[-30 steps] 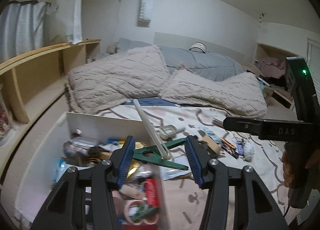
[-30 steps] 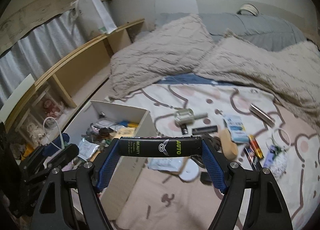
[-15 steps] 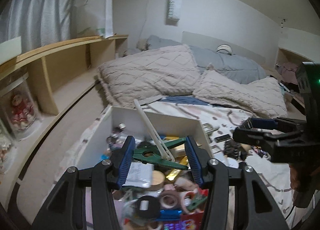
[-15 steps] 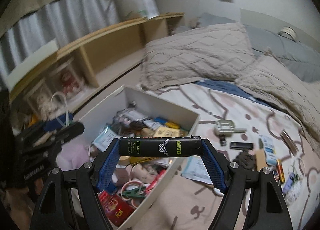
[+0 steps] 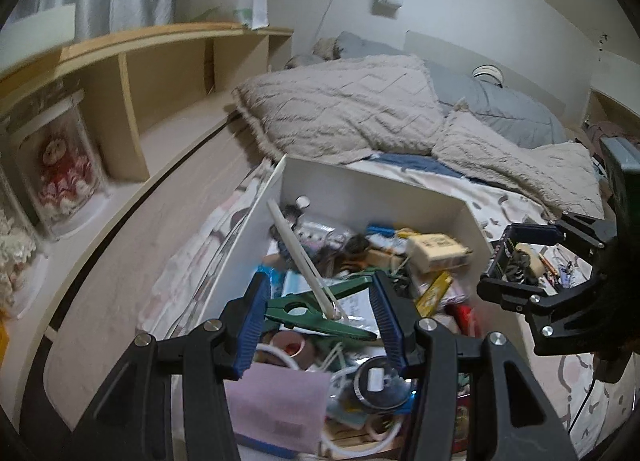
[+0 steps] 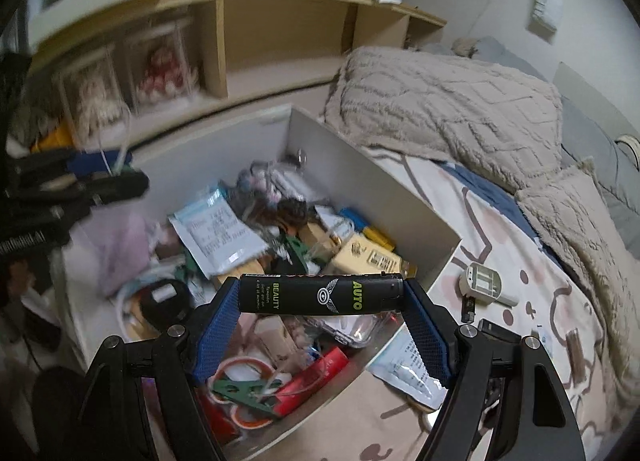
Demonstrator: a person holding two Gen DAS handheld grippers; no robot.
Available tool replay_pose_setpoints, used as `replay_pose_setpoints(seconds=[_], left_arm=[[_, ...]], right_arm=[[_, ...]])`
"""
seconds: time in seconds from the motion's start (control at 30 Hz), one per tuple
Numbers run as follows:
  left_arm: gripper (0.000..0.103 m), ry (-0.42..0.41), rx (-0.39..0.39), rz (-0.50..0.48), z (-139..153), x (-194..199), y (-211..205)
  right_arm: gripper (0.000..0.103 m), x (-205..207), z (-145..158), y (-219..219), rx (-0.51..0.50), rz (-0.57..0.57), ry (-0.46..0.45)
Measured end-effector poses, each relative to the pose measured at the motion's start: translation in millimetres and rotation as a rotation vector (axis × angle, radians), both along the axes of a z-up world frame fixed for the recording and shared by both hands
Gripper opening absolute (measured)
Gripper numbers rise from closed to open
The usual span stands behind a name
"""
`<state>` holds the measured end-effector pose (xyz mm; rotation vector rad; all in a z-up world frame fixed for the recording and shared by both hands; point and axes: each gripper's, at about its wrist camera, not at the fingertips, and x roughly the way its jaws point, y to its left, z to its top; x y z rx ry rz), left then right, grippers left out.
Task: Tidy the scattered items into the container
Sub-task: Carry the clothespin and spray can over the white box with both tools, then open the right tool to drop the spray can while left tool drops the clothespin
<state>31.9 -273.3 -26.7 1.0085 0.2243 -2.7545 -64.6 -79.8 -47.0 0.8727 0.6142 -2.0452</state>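
Bedding patterned in pink and brown carries the white box (image 6: 404, 201), and we hover both loads over its clutter: our left gripper (image 5: 320, 313) pinches a green clothes peg (image 5: 316, 309), our right gripper (image 6: 320, 297) clamps a black lighter (image 6: 320, 295) end to end. We should let go low, well inside the box's walls. Only the right wrist view shows scattered items beside the box, a white charger (image 6: 484, 283) among them.

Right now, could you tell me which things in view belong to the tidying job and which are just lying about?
Job in hand:
- white box, the container
- black lighter clamped in the right gripper
- green clip held in the left gripper
- small white device loose on the bedsheet

Just lying about:
- beige blanket
- wooden shelf
- dolls in clear cases
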Motion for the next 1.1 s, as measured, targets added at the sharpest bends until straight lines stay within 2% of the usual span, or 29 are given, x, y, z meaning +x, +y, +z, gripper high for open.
replay_pose_setpoints(seconds=[0.2,0.4,0.47,0.57,1.1], left_arm=[[0.051,-0.045,-0.001,0.006,-16,-2,-9],[0.051,-0.077,-0.006,-0.001,-26,-4,-13],[0.051,-0.083,-0.004,-0.004,-28,-4,-14],[0.051,-0.094,-0.003,-0.009,-31,-3,-15],[0.051,-0.152,-0.071,-0.062,-33,19,-4]], right_arm=[[0.080,0,-25,-6,0.111,0.035,0.047],[0.080,3,-40,-12,0.166,0.070,0.061],[0.085,4,-43,-14,0.186,0.070,0.065],[0.091,4,-43,-15,0.178,0.073,0.068],[0.092,8,-34,-13,0.134,0.061,0.040]])
